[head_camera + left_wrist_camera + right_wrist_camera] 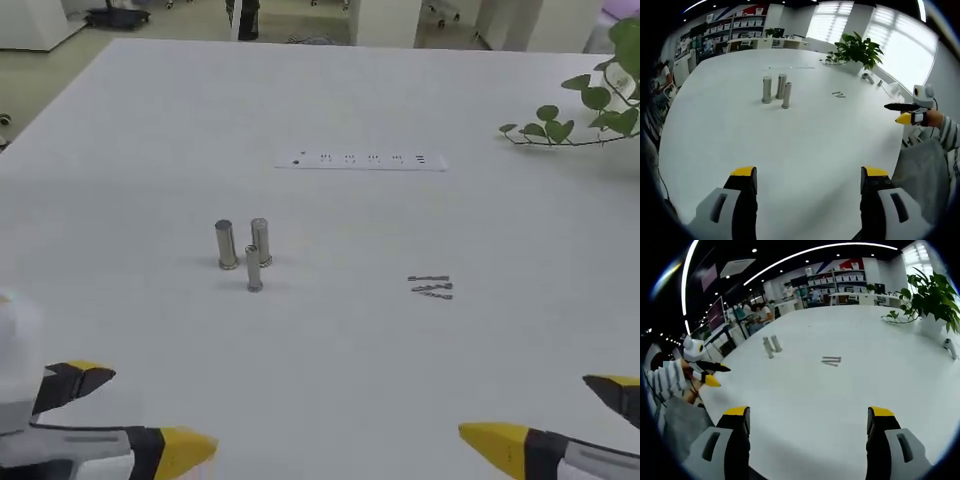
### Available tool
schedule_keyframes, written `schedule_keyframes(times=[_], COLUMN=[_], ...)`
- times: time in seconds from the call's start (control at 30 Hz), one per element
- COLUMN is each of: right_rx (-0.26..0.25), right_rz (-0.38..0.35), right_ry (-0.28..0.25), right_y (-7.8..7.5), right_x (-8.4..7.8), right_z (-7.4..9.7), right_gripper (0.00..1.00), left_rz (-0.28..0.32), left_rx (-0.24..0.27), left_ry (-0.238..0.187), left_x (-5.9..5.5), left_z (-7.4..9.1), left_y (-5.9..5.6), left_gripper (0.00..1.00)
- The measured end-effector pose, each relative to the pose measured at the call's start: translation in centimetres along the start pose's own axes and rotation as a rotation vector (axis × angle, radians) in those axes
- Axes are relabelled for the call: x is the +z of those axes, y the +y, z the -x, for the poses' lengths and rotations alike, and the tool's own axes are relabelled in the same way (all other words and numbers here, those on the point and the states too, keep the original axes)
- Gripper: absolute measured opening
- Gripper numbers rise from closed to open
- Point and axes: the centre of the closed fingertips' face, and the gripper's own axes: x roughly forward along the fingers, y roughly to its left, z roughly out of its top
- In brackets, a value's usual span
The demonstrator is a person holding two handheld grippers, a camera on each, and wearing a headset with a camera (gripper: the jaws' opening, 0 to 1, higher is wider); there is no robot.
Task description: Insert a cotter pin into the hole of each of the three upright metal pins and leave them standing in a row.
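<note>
white table (pixel 350 340); left hand-held gripper (pixel 810 173), right hand-held gripper (pixel 809 413) both wide, empty.

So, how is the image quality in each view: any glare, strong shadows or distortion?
Head view: soft, even light; the pins cast only faint shadows on the table, and the cotter pins look small and slightly blurred. Left gripper view: fisheye bends the table edge, and the windows are overexposed. Right gripper view: same fisheye bend; a ceiling light strip curves into an arc.
</note>
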Motion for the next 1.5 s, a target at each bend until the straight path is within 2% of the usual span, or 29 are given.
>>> schedule_keyframes(times=[0.13, 0.3, 0.43, 0.6, 0.8, 0.97, 1.03, 1.17, 1.3, 1.4, 1.5], right_rx=[0.002, -0.001, -0.004, -0.011, -0.008, -0.011, -0.012, -0.016, -0.013, -0.010, 0.005], right_rz=[0.008, 0.005, 0.002, 0.004, -0.003, -0.005, -0.007, -0.012, -0.016, -0.021, -0.033], right_ry=[0.007, 0.007, 0.008, 0.016, 0.017, 0.022, 0.023, 0.028, 0.036, 0.039, 0.044], right_y=[0.2, 0.2, 0.1, 0.0, -0.1, -0.3, -0.3, -0.5, -0.4, -0.3, 0.0], right_x=[-0.1, -0.1, -0.2, -0.5, -0.5, -0.7, -0.7, -0.8, -1.0, -1.2, -1.4], right_z=[-0.1, -0.2, -0.2, -0.1, -0.1, -0.1, -0.1, -0.2, -0.1, -0.2, -0.3], right_gripper=[0.98, 0.98, 0.98, 0.98, 0.98, 0.98, 0.98, 0.98, 0.97, 0.97, 0.97], left_rz=[-0.021, -0.039, -0.061, -0.052, -0.069, -0.085, -0.104, -0.139, -0.186, -0.171, -0.190], left_rx=[-0.006, -0.013, 0.002, -0.009, -0.019, 0.003, 0.022, 0.029, 0.034, 0.027, 0.027], left_ry=[-0.020, -0.022, -0.051, -0.051, -0.096, -0.115, -0.135, -0.170, -0.184, -0.201, -0.218], left_x=[1.2, 2.3, 3.7, 4.7, 6.6, 8.0, 8.6, 9.7, 10.5, 11.0, 11.5], left_z=[-1.0, -1.9, -2.4, -3.2, -4.5, -5.6, -6.0, -6.6, -7.3, -7.5, -7.8], left_y=[0.1, 0.3, 0.8, 1.0, 1.3, 1.9, 2.2, 2.2, 2.1, 2.2, 2.4], left_gripper=[0.83, 0.81, 0.79, 0.77, 0.72, 0.66, 0.63, 0.58, 0.55, 0.52, 0.47])
